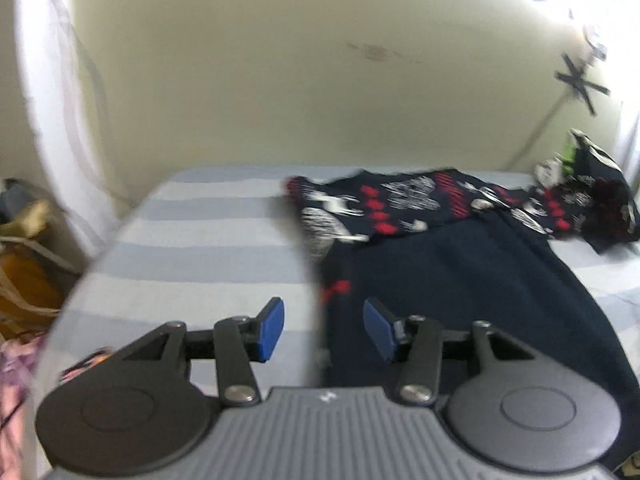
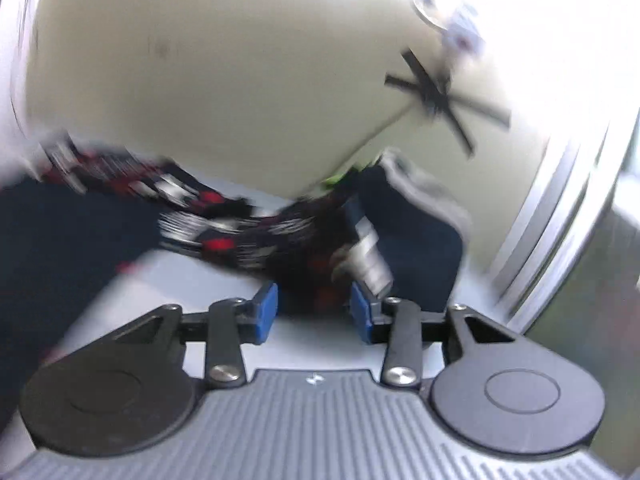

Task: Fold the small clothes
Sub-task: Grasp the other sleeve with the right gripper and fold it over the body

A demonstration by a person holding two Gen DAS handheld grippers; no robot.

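A navy sweater (image 1: pixel 460 272) with a red and white pattern lies spread on a striped blue and white table (image 1: pixel 200 240). My left gripper (image 1: pixel 324 330) is open, its blue pads straddling the sweater's near left edge. In the right wrist view the sweater's patterned sleeve (image 2: pixel 248 236) runs toward my right gripper (image 2: pixel 314 312), which is open with dark cloth between its blue pads. A second dark garment with a white label (image 2: pixel 370 258) lies heaped just beyond. The view is blurred.
A cream wall (image 1: pixel 300 80) stands close behind the table, with black tape crosses (image 1: pixel 582 82) and a cord. Bags and clutter (image 1: pixel 24 264) sit left of the table. A window frame (image 2: pixel 560 208) is at the right.
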